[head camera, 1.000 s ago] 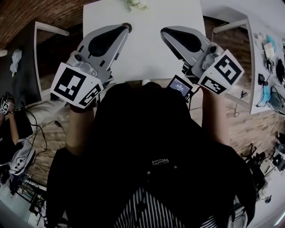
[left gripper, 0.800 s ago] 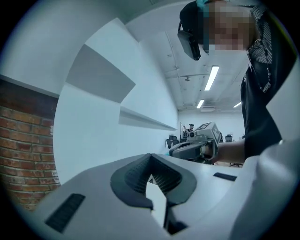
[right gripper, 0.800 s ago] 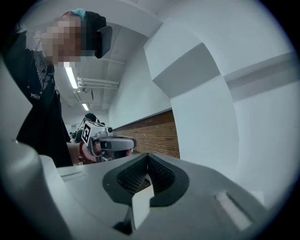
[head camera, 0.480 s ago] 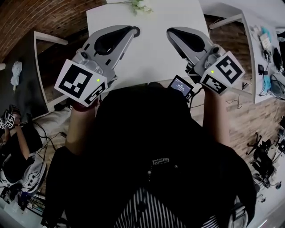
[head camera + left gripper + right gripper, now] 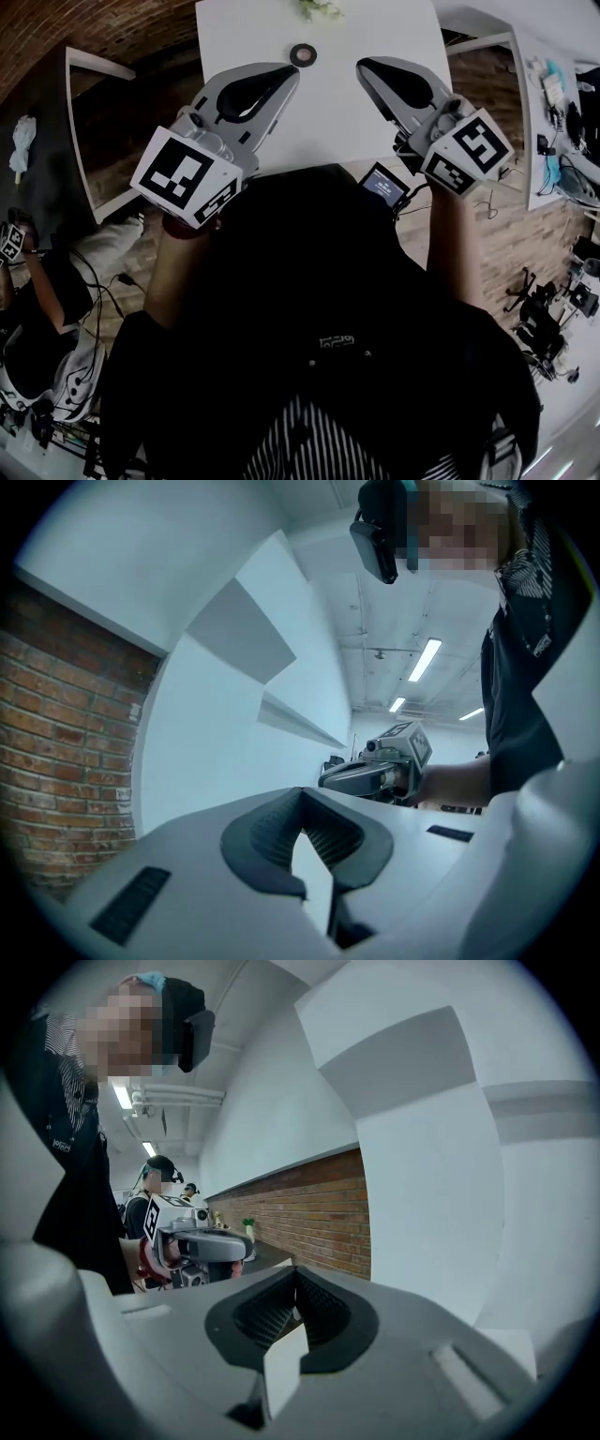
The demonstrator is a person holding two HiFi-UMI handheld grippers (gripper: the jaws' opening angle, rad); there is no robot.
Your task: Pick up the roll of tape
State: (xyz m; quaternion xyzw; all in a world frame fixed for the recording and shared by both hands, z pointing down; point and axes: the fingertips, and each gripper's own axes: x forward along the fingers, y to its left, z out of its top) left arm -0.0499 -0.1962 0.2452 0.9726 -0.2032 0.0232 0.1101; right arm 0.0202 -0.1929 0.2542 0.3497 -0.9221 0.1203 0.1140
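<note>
Left gripper (image 5: 292,71) and right gripper (image 5: 362,66) are both closed and empty, the roll of tape (image 5: 303,54) lying on the surface (image 5: 323,122) just ahead of the left gripper.

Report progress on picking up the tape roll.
Done: nothing yet; the tape roll lies untouched on the white table. In hand: nothing; the left gripper and right gripper are both shut and empty, short of it. Left: reach, open, grip, lift.

Dark roll of tape (image 5: 303,54), white table (image 5: 323,122), red-brown brick floor (image 5: 122,23)
</note>
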